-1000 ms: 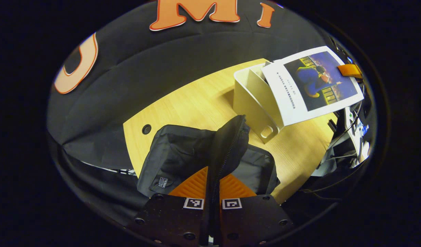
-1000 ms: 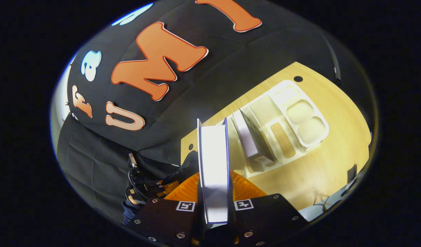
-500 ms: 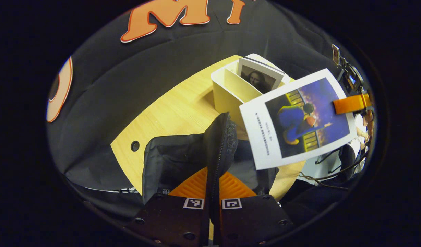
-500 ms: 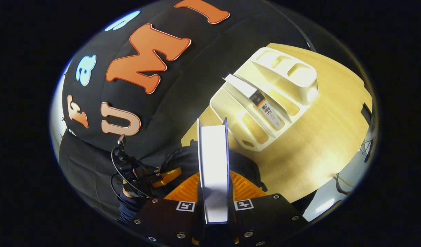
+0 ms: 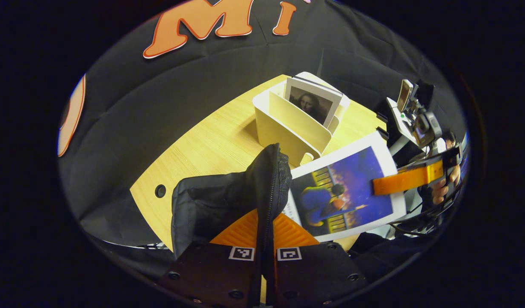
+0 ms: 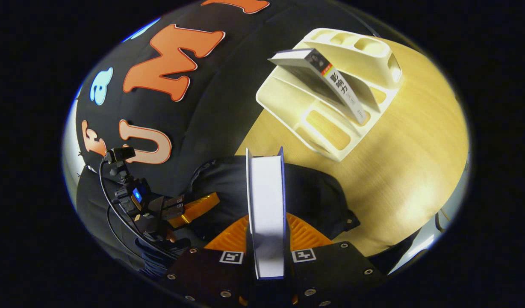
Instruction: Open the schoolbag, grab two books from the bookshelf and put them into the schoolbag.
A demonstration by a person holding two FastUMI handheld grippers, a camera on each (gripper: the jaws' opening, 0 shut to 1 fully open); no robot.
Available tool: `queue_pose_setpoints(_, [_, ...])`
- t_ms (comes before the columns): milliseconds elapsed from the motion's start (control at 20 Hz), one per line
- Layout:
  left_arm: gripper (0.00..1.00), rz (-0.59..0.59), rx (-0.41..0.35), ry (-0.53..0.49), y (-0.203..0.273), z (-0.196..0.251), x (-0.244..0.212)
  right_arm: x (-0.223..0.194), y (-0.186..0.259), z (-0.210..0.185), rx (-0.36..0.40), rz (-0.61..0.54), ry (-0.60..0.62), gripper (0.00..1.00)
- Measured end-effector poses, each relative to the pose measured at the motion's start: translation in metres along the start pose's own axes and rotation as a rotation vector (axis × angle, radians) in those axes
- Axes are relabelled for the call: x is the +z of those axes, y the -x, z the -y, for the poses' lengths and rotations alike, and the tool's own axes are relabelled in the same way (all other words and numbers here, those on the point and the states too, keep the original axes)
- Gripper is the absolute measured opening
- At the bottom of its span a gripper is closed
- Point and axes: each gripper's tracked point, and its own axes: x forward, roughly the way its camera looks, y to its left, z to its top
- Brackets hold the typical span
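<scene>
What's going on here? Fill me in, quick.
A person is packing a black schoolbag on a wooden table with two handheld grippers. The left gripper is shut on the bag's zippered edge, holding it up and open. The right gripper is shut on a blue-covered book, held over the bag and not yet inside. A second book stands in the cream bookshelf.

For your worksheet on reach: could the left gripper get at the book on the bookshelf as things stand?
Probably not: the left gripper is shut on the schoolbag's flap, so it isn't free for the shelf book.
</scene>
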Motion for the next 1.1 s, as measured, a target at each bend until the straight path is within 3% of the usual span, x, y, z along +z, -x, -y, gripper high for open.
queue_pose_setpoints(400, [0.05,0.005,-0.020,-0.007,-0.001,0.010,-0.001,-0.028,-0.066,0.014,0.105,-0.014,-0.105,0.26])
queue_pose_setpoints(800, [0.05,0.007,-0.044,-0.023,-0.006,0.029,0.001,-0.034,-0.127,0.004,0.114,-0.025,-0.121,0.26])
queue_pose_setpoints(1100, [0.05,0.011,-0.022,-0.009,-0.010,0.029,0.000,-0.036,-0.144,0.004,0.109,-0.024,-0.172,0.28])
